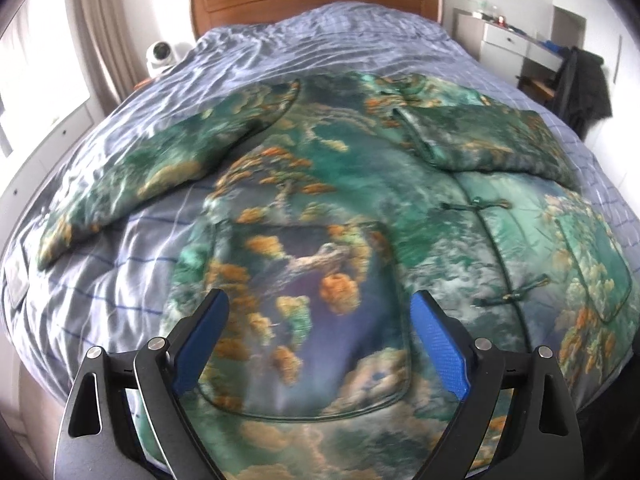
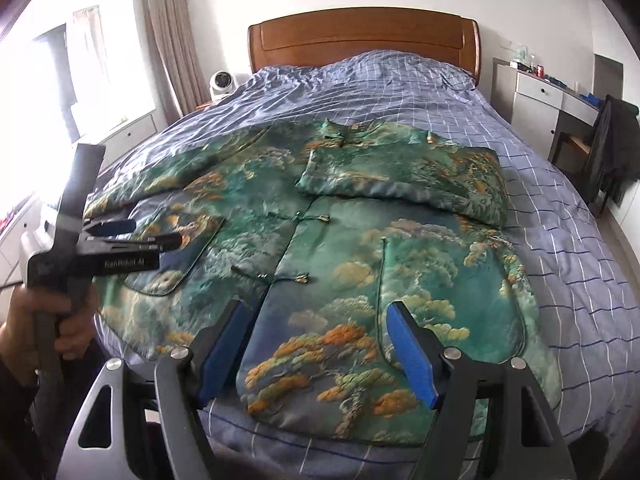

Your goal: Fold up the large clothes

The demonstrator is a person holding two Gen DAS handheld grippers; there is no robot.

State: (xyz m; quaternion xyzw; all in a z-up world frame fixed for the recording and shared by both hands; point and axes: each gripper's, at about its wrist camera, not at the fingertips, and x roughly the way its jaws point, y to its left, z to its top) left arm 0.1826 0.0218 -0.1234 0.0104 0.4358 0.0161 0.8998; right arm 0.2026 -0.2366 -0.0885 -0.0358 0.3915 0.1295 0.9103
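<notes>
A bed with a checked blue cover is backed by a wooden headboard. A green jacket is spread flat, one sleeve folded across. Both the left gripper and the right gripper are held open, empty.

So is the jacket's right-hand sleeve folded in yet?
Folded: that sleeve lies across the jacket chest; the other sleeve is spread out.
</notes>
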